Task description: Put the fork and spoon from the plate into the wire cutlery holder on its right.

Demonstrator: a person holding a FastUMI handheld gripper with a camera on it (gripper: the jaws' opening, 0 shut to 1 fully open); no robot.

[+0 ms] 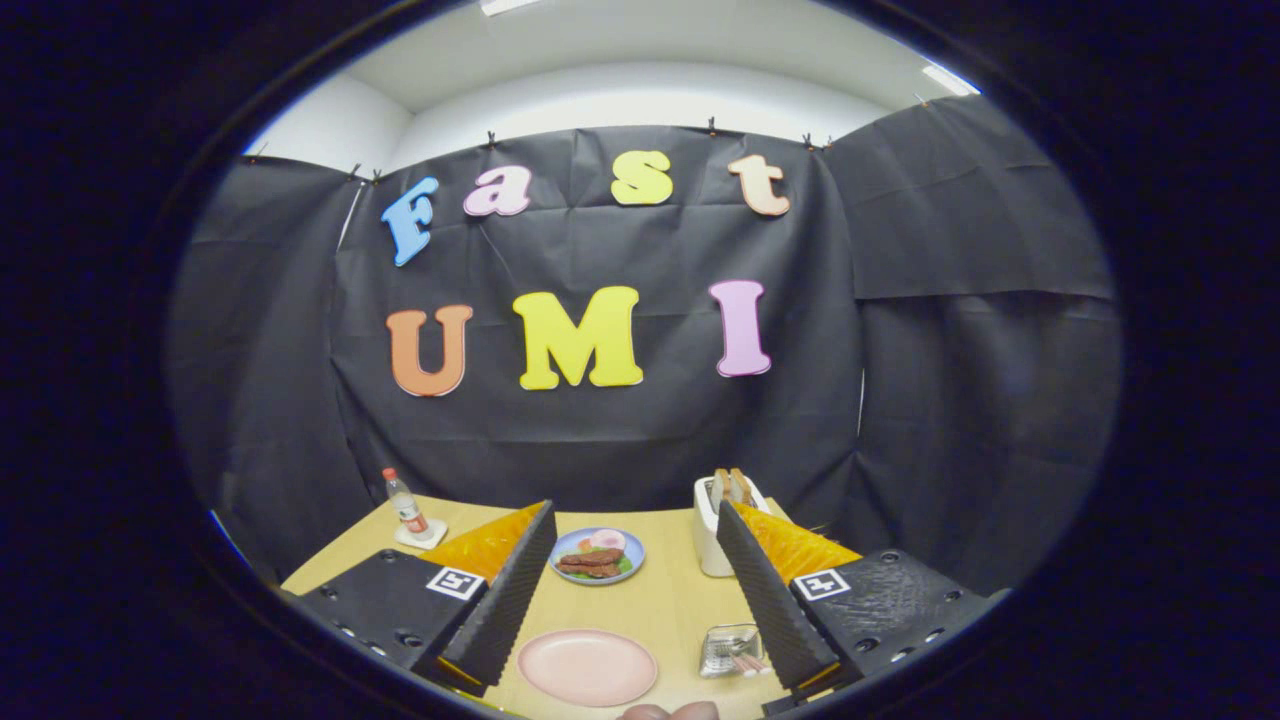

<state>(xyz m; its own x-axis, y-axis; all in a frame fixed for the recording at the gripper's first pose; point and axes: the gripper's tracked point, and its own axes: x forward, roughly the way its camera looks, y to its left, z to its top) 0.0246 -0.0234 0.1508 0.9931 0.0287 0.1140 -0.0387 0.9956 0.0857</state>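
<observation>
Pale wooden table [660,600] in black-draped booth, tongs [634,535] agape above.

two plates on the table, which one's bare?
The pink plate, nearest, between the open gripper fingers. The blue plate beyond it carries food. Cutlery handles already stick out of the wire holder on the pink plate's right.

Between my hand-held gripper's [635,590] spread fingers lies the plate [587,667] on the counter [668,600], the wire cutlery holder [731,650] to its right. Beyond sit a food plate [597,555], toaster [722,522] right, bottle [405,505] left.
</observation>
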